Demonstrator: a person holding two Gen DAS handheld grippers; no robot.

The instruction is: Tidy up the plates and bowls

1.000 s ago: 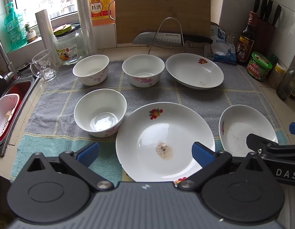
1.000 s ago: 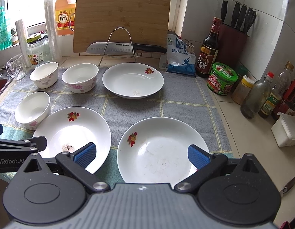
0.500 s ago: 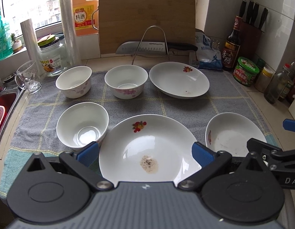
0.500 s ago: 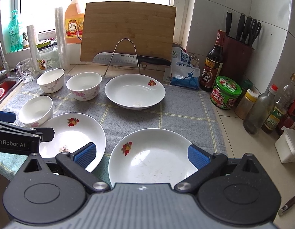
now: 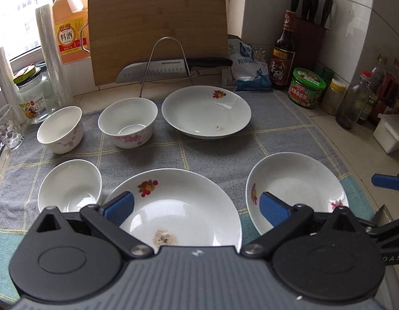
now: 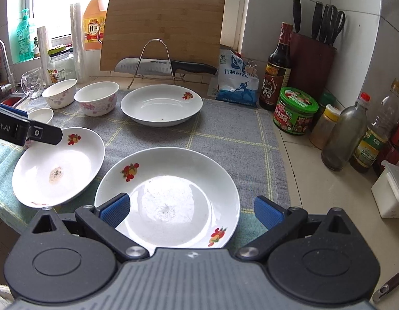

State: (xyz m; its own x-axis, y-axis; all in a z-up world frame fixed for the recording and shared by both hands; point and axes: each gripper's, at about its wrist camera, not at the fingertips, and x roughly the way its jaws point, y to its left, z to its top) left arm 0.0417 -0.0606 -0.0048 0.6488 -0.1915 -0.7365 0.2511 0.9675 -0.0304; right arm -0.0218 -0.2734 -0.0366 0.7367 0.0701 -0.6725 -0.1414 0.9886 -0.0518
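Three white plates with fruit prints lie on a grey checked towel (image 5: 276, 139): a near-left plate (image 5: 178, 206) with a brown stain, a near-right plate (image 6: 171, 193), and a far plate (image 5: 207, 111). Three white bowls stand at the left: two flowered bowls at the back (image 5: 128, 121) (image 5: 60, 129) and a plain bowl in front (image 5: 70, 188). My left gripper (image 5: 196, 208) is open over the near edge of the stained plate. My right gripper (image 6: 191, 210) is open over the near edge of the near-right plate. Neither holds anything.
At the back stand a bamboo cutting board (image 5: 158, 28), a knife on a wire rack (image 5: 160, 69), an oil jug (image 5: 70, 25) and a glass jar (image 5: 34, 95). Sauce bottles, a green-lidded jar (image 6: 295, 113) and a knife block (image 6: 313, 67) crowd the right. A sink is at far left.
Both grippers have dropped lower and come in over the near plates. The left view has swung to the right. Both stay open and no dish has moved.
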